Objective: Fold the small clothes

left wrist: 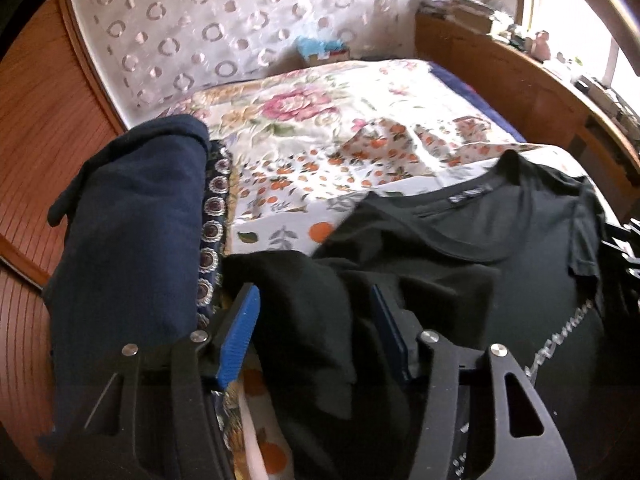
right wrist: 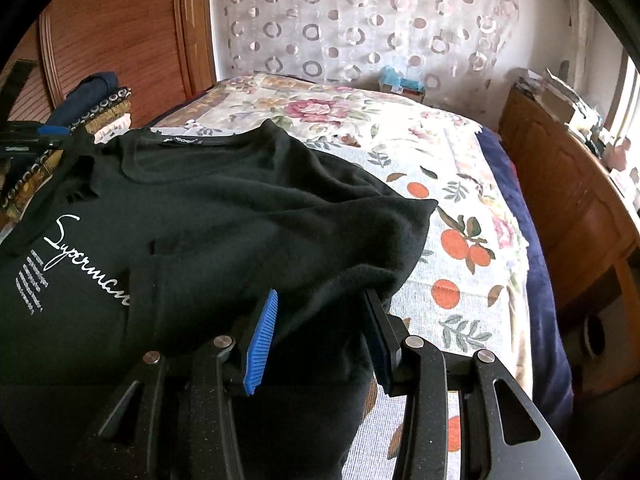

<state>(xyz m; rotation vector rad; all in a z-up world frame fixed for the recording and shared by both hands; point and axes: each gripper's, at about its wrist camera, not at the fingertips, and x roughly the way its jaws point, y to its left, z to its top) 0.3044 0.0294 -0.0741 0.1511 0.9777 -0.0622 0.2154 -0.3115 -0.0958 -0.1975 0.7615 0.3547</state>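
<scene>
A black T-shirt (left wrist: 500, 240) with white script lies front up on the bed, its collar toward the far end; it also shows in the right wrist view (right wrist: 224, 200). My left gripper (left wrist: 316, 300) is open with the shirt's left sleeve fold bunched between its blue pads. My right gripper (right wrist: 320, 304) is open with the shirt's right sleeve edge lying between its pads. The left gripper (right wrist: 44, 136) shows at the left edge of the right wrist view.
A folded navy garment (left wrist: 132, 232) lies on a stack of clothes at the left bed edge. The bed has a floral and orange-print cover (right wrist: 452, 208). A wooden wardrobe (right wrist: 120, 28) stands left; a wooden headboard shelf (right wrist: 568, 184) with clutter stands right.
</scene>
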